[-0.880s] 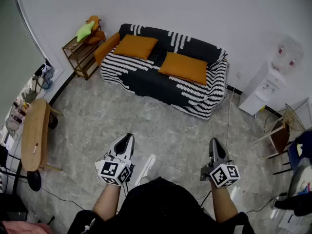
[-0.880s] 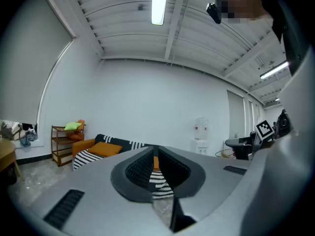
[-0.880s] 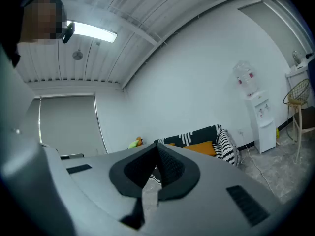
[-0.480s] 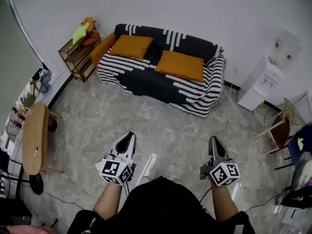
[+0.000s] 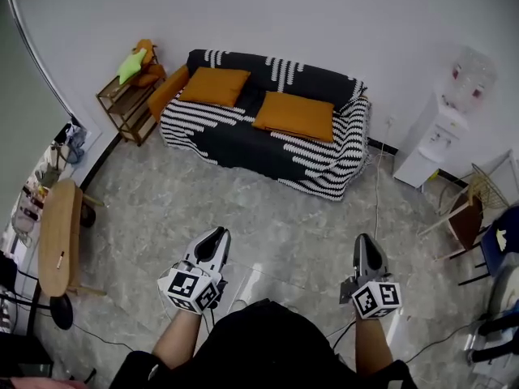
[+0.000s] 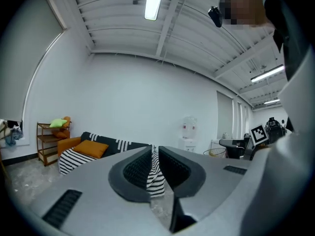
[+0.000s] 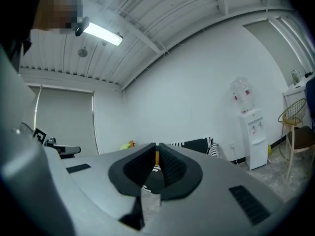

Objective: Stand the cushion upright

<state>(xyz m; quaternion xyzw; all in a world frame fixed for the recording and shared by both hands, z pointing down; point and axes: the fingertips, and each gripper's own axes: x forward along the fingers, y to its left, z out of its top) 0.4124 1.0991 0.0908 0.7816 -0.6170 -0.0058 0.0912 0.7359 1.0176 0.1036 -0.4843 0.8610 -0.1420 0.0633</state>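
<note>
A room is seen from above, with a wooden table point(image 5: 58, 237) set at the left edge of the frame and a low shelf point(image 5: 122, 104) placed in the upper left against the wall point(image 5: 324, 14), a green toy point(image 5: 130, 66) laid on top of it. A sofa point(image 5: 259, 144) draped in a black-and-white striped cover is stood along the wall at upper centre. Two orange cushions are laid flat on its seat: the left cushion point(image 5: 213, 86) near the sofa's left end, the right cushion point(image 5: 294, 116) just right of the middle, the two kept apart by a strip of dark cover. Neither is stood upright. In the lower part of the frame, well apart from the sofa across the grey marbled floor point(image 5: 284, 217), the left gripper point(image 5: 217, 233) and the right gripper point(image 5: 365, 239) are held out side by side, both pointed toward the sofa. In the left gripper view the jaws of the left gripper point(image 6: 153, 149) are pressed together with nothing pinched, the striped sofa being seen beyond them; in the right gripper view the right gripper point(image 7: 156, 146) is likewise closed and empty. A white water dispenser point(image 5: 442, 136) is stood at the upper right, and a chair point(image 5: 469, 217) is placed at the right edge.
</note>
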